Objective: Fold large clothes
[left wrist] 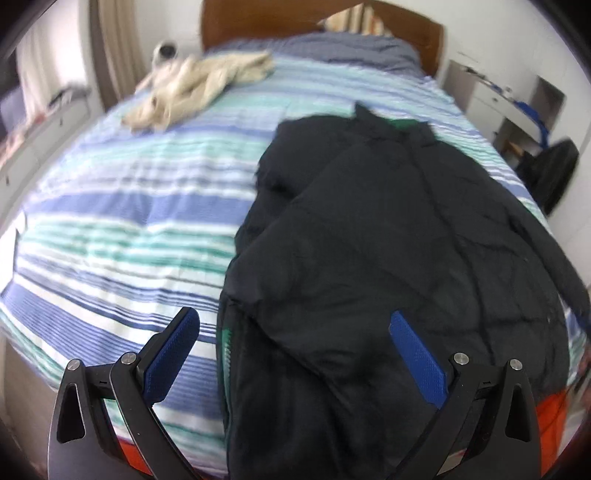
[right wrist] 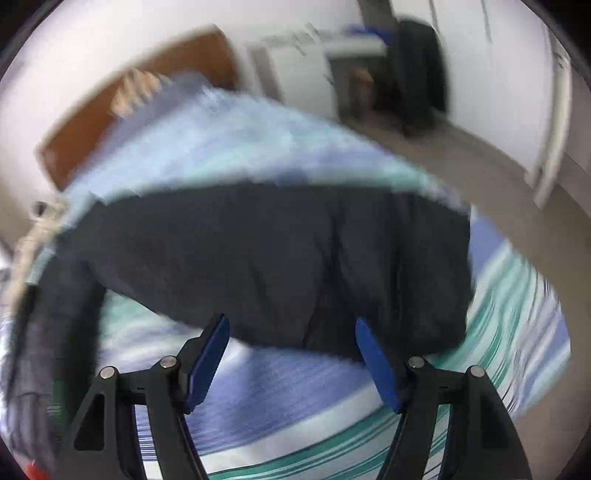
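Dark jacket point(left wrist: 388, 240) lay spread on striped bed point(left wrist: 129, 221), beneath left gripper point(left wrist: 295, 328) and just ahead of right gripper point(right wrist: 291, 328). Both grippers released, grasping nothing. Fabric puffy, creased.

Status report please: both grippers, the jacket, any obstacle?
Left gripper open, right gripper open, both empty. Dark jacket on bed, unfolded. Cream garment far off, no obstacle.

A bed point(left wrist: 129, 229) with a blue, teal and white striped cover carries a dark padded jacket point(left wrist: 388, 240) spread along its right side. A crumpled cream garment point(left wrist: 195, 88) lies well apart, near the wooden headboard point(left wrist: 295, 22).
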Demonstrator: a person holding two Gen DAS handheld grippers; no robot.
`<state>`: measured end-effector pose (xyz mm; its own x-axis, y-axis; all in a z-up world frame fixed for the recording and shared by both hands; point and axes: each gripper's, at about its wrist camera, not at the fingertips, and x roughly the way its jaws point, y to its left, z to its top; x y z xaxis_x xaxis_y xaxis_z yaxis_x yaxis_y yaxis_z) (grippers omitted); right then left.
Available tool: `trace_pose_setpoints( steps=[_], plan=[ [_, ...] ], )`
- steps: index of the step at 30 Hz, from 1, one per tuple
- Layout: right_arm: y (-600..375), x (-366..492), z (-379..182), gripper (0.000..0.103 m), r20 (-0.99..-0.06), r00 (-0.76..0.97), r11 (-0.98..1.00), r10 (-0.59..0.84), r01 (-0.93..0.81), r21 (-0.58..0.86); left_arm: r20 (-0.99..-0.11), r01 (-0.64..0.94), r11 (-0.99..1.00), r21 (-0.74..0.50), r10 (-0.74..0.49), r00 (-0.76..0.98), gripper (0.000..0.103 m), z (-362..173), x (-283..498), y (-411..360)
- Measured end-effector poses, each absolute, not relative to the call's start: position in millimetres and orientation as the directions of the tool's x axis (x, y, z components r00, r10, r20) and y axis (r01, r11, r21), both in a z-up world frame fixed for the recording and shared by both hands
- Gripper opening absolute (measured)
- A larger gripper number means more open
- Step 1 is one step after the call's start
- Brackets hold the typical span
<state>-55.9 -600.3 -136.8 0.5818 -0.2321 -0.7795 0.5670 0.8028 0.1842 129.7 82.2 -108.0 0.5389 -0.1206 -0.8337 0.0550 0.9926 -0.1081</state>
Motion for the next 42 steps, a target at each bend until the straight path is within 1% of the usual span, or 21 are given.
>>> trace_pose_setpoints(
  steps=[2, 4, 7, 8, 9, 10, 11, 12, 15, 19, 21, 24, 26, 28, 30, 33, 35, 36, 37, 39, 42],
  plan=[
    [-575.7, -60.4, -131.6, 0.074, -0.765, 0.586, 0.82, -0.268, 0.555, 0.138, -0.87, 0.011, 0.978, -0.207, -0.189, 0.456, 0.102, -129.4, 146.9, 93.3],
    [-556.9, -65.4, -128.8, 0.074, -0.759, 0.605, 0.846, -0.239, 0.514, 0.144, -0.879, -0.003, 0.968, -0.251, -0.227, 0.419, 0.102, -142.2, 157.3, 93.4],
    [-529.8, -79.5, -125.0, 0.074, -0.756, 0.608, 0.87, -0.242, 0.481, 0.108, -0.887, 0.014, 0.988, -0.156, -0.146, 0.439, 0.101, -148.3, 164.7, 74.9],
    [-520.6, -84.2, -124.7, 0.074, -0.757, 0.605, 0.874, -0.247, 0.476, 0.096, -0.884, 0.029, 0.991, -0.127, -0.127, 0.45, 0.098, -148.1, 164.7, 68.4],
    [-515.1, -87.8, -126.0, 0.074, -0.758, 0.604, 0.875, -0.246, 0.475, 0.094, -0.881, 0.048, 0.995, -0.092, -0.104, 0.462, 0.078, -147.0, 164.5, 59.9],
    [-507.4, -92.5, -127.5, 0.074, -0.76, 0.603, 0.875, -0.241, 0.474, 0.099, -0.88, 0.059, 0.997, -0.048, -0.07, 0.471, 0.055, -145.8, 162.5, 52.4],
    [-505.2, -92.7, -131.1, 0.074, -0.762, 0.602, 0.873, -0.238, 0.476, 0.104, -0.873, 0.065, 0.998, -0.005, -0.036, 0.487, 0.041, -143.0, 159.6, 47.4],
    [-498.7, -96.2, -133.2, 0.074, -0.76, 0.603, 0.869, -0.241, 0.483, 0.107, -0.866, 0.068, 0.998, 0.019, -0.017, 0.5, 0.019, -140.1, 156.8, 45.9],
    [-484.6, -104.1, -136.6, 0.074, -0.745, 0.606, 0.86, -0.278, 0.503, 0.088, -0.857, 0.069, 0.998, 0.0, -0.036, 0.515, 0.013, -126.4, 151.6, 51.8],
    [-476.1, -103.4, -135.3, 0.074, -0.737, 0.614, 0.857, -0.283, 0.507, 0.093, -0.825, 0.027, 1.0, 0.001, -0.014, 0.565, 0.012, -85.7, 142.7, 83.3],
    [-473.9, -100.8, -132.8, 0.074, -0.737, 0.618, 0.866, -0.274, 0.492, 0.091, -0.796, -0.008, 1.0, 0.029, 0.027, 0.605, 0.012, -57.8, 139.0, 111.1],
    [-466.8, -103.7, -124.9, 0.074, -0.726, 0.631, 0.884, -0.273, 0.462, 0.069, -0.736, -0.107, 0.982, 0.153, 0.185, 0.651, 0.012, -19.6, 139.6, 168.0],
    [-461.3, -103.9, -121.5, 0.074, -0.714, 0.641, 0.893, -0.281, 0.448, 0.051, -0.681, -0.22, 0.936, 0.276, 0.352, 0.642, 0.012, -2.7, 146.2, 215.9],
    [-454.8, -104.9, -120.1, 0.074, -0.705, 0.651, 0.899, -0.281, 0.436, 0.044, -0.63, -0.315, 0.873, 0.373, 0.488, 0.604, 0.012, 0.8, 157.8, 256.6],
    [-447.9, -102.5, -122.7, 0.074, -0.708, 0.655, 0.905, -0.265, 0.421, 0.051, -0.616, -0.379, 0.822, 0.426, 0.57, 0.544, 0.013, -10.2, 175.3, 292.9],
    [-439.4, -94.6, -127.8, 0.074, -0.724, 0.649, 0.917, -0.234, 0.395, 0.057, -0.679, -0.41, 0.804, 0.43, 0.588, 0.44, 0.013, -50.8, 202.4, 331.2],
    [-433.6, -91.3, -125.4, 0.074, -0.727, 0.652, 0.925, -0.215, 0.374, 0.061, -0.68, -0.423, 0.774, 0.471, 0.624, 0.385, 0.017, -78.1, 210.4, 338.4],
    [-430.7, -92.4, -121.3, 0.074, -0.719, 0.663, 0.929, -0.211, 0.364, 0.062, -0.681, -0.435, 0.759, 0.485, 0.64, 0.357, 0.024, -90.5, 212.6, 340.3],
    [-428.2, -95.1, -115.1, 0.074, -0.707, 0.674, 0.934, -0.213, 0.354, 0.057, -0.69, -0.45, 0.75, 0.485, 0.644, 0.33, 0.028, -100.4, 212.4, 342.3],
    [-425.9, -101.3, -104.8, 0.074, -0.694, 0.683, 0.941, -0.228, 0.338, 0.025, -0.703, -0.485, 0.74, 0.465, 0.642, 0.305, 0.03, -107.8, 204.0, 347.4],
    [-427.1, -108.4, -95.2, 0.074, -0.691, 0.675, 0.944, -0.259, 0.329, -0.032, -0.713, -0.508, 0.751, 0.421, 0.62, 0.327, 0.054, -106.2, 185.1, 347.1]
  ],
)
